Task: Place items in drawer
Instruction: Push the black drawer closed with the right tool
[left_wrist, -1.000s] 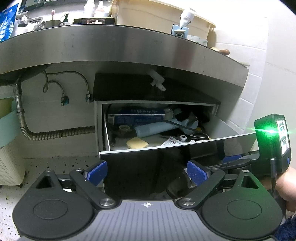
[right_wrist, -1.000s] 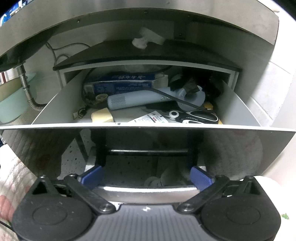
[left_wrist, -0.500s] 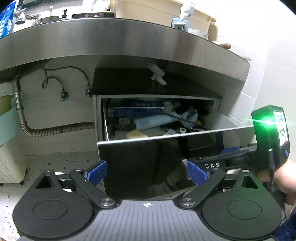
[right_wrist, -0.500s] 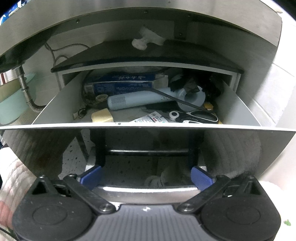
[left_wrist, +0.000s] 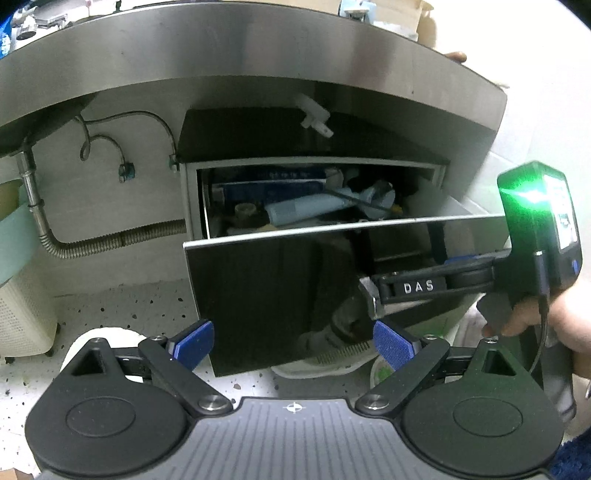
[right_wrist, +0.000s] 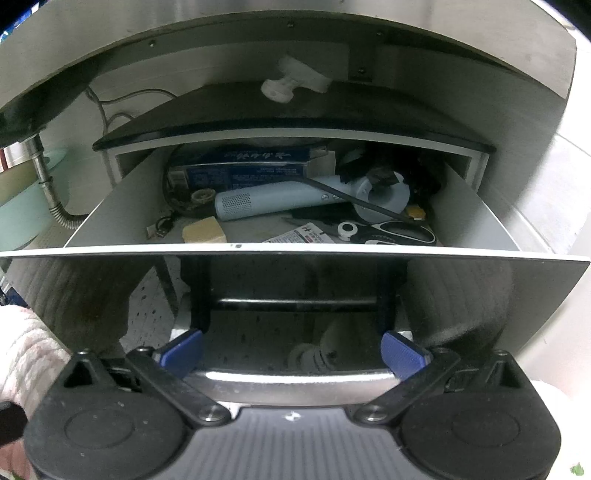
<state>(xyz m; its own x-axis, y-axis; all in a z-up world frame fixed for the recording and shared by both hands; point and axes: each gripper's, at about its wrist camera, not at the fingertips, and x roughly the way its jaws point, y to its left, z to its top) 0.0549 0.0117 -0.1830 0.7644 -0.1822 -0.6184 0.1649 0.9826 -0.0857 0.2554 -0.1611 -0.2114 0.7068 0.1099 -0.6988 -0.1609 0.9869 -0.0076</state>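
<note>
The drawer (right_wrist: 295, 254) stands pulled out, its front just beyond the right gripper (right_wrist: 291, 356), the nearer one. The left gripper (left_wrist: 293, 343) hangs back. Both jaws gape, holding nothing.

A steel bench (left_wrist: 258, 55) is overhanging everything. Under its left end, a corrugated hose (left_wrist: 110, 242) is running along the wall, and a pale perforated basket (left_wrist: 22, 314) is standing on the speckled floor (left_wrist: 129, 310) below.
</note>
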